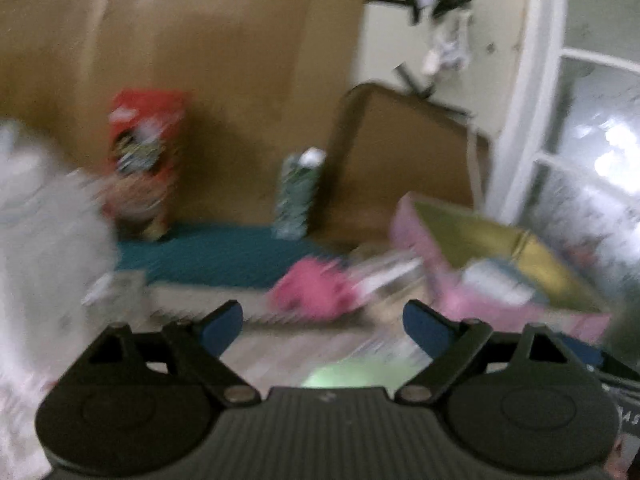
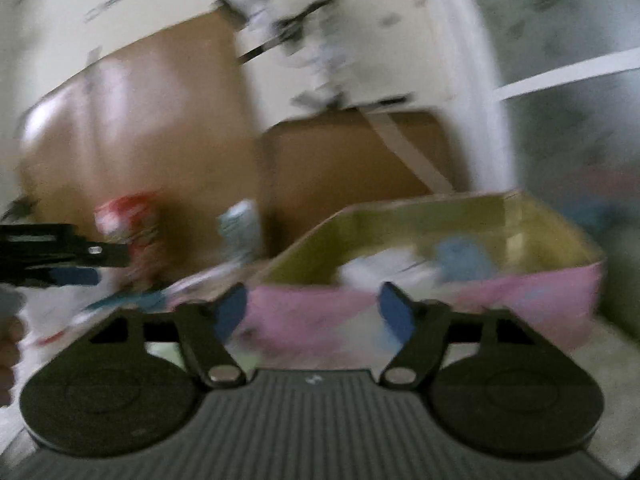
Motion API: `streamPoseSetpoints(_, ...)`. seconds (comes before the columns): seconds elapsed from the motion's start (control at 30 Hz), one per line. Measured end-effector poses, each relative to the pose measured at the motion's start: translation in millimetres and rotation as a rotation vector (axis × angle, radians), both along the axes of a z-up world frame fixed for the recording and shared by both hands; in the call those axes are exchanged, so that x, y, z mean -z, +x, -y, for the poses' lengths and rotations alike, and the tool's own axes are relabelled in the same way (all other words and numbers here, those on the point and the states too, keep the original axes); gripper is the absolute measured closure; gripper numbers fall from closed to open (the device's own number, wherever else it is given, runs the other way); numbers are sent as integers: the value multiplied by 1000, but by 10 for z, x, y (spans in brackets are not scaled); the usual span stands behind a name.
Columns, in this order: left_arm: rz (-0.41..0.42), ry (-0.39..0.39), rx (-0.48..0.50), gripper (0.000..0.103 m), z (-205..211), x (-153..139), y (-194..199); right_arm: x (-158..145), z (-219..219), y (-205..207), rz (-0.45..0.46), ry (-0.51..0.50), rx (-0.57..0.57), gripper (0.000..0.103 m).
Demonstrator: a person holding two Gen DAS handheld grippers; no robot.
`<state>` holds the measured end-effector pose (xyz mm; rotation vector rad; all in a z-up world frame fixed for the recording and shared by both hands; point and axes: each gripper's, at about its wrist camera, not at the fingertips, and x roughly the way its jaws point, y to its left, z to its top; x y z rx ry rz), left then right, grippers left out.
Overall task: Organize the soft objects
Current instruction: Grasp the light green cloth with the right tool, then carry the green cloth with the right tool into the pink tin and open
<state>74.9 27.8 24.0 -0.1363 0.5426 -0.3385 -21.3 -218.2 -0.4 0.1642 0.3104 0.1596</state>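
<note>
Against the brown cardboard sheets [image 1: 224, 80] at the back stand a red printed packet [image 1: 144, 160] and a slim green-and-white packet [image 1: 298, 196]; both carry printing, but blur leaves no word readable. A teal knitted mat [image 1: 224, 256] lies in front of them. Near the mat's right end lies a pink soft item [image 1: 316, 292], and just right of it sits a pink box with a yellow-green inside [image 2: 540, 300] that holds white and blue soft pieces [image 2: 460, 256]. The left tongs [image 1: 322, 320] are spread wide with nothing between their blue pads. The right tongs [image 2: 312, 304] stand apart before the box wall, pinching nothing.
</note>
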Motion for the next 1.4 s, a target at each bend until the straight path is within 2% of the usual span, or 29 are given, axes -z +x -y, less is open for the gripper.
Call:
streamPoseSetpoints(0.03, -14, 5, -9, 13, -68, 55, -16, 26, -111, 37, -19, -20, -44, 47)
streamPoseSetpoints(0.07, -28, 10, -19, 13, -129, 112, -33, 41, -207, 66, -31, -42, -79, 48)
streamPoseSetpoints(0.2, -74, 6, -47, 13, -347, 271, -110, 76, -604, 229, -85, -172, -188, 48)
streamPoseSetpoints(0.3, -88, 0, -46, 13, -462, 326, -168, 102, -789, 354, -107, -258, -219, 47)
streamPoseSetpoints(0.4, -98, -34, -44, 13, -594, 357, -203, 163, -904, 483, -187, -271, -261, 47)
streamPoseSetpoints(0.47, -106, -66, -40, 13, -681, 359, -220, 189, -945, 546, -240, -230, -299, 67)
streamPoseSetpoints(0.5, -110, -82, -39, 13, -731, 358, -228, 190, -997, 542, -241, -234, -305, 93)
streamPoseSetpoints(0.53, -113, -94, -41, 13, -771, 363, -232, 192, -1055, 519, -242, -239, -316, 100)
streamPoseSetpoints(0.63, -121, -121, -49, 13, -880, 366, -257, 152, -1286, 436, -219, -241, -358, 100)
streamPoseSetpoints(0.77, -120, -160, -60, 13, -1042, 342, -322, 150, -1708, 365, -225, -242, -489, 99)
streamPoseSetpoints(0.83, -119, -161, -73, 20, -1114, 326, -357, 184, -1891, 350, -249, -240, -548, 99)
streamPoseSetpoints(0.9, -136, -151, -89, 24, -1174, 336, -370, 234, -2065, 312, -261, -256, -592, 98)
streamPoseSetpoints(0.97, -153, -145, -104, 25, -1236, 371, -379, 248, -2177, 264, -229, -290, -600, 92)
streamPoseSetpoints(1.0, -164, -145, -109, 25, -1264, 394, -385, 245, -2200, 255, -225, -301, -607, 87)
streamPoseSetpoints(1.07, -183, -147, -108, 26, -1299, 437, -397, 232, -2159, 240, -232, -296, -612, 86)
streamPoseSetpoints(1.1, -191, -148, -103, 28, -1304, 452, -397, 223, -2128, 244, -242, -283, -616, 80)
streamPoseSetpoints(1.13, -199, -148, -96, 29, -1298, 464, -399, 209, -2072, 237, -254, -259, -625, 61)
streamPoseSetpoints(1.2, -201, -145, -82, 30, -1273, 472, -414, 189, -1998, 190, -242, -230, -617, 40)
streamPoseSetpoints(1.4, -211, -141, -33, 30, -1112, 425, -349, 127, -1891, 88, -187, -257, -562, 37)
